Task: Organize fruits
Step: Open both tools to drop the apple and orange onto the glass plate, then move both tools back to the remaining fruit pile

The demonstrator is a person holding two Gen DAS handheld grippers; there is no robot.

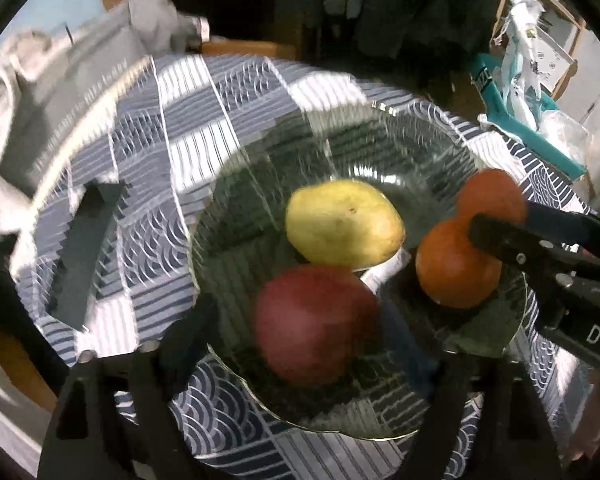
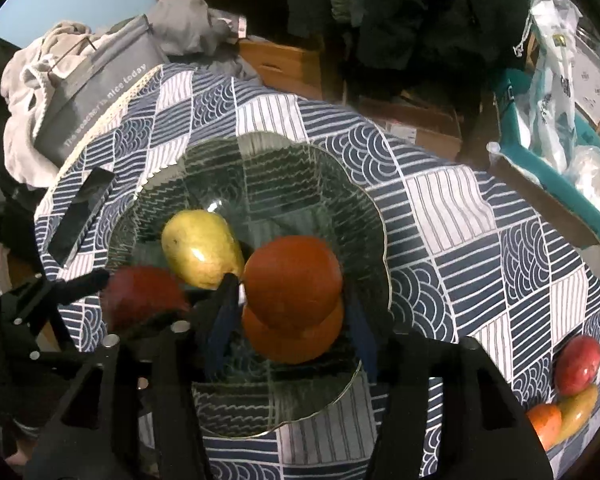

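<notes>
A clear glass plate (image 1: 340,148) (image 2: 300,184) lies on the patterned tablecloth. On it are a yellow pear (image 1: 344,224) (image 2: 200,248), a red apple (image 1: 316,324) (image 2: 144,300) and two oranges (image 1: 456,264) (image 2: 292,280) that touch each other. My left gripper (image 1: 304,320) (image 2: 136,300) is open, its fingers either side of the apple with a gap showing. My right gripper (image 2: 292,304) (image 1: 500,220) straddles the oranges. Its blue pads stand just off them, so it is open.
A black flat bar (image 1: 84,252) (image 2: 80,216) lies on the cloth left of the plate. Another red apple (image 2: 578,364), a yellow fruit (image 2: 578,408) and an orange (image 2: 546,422) lie at the cloth's right edge. A grey bag (image 2: 100,92) and a teal box (image 2: 540,172) stand beyond the table.
</notes>
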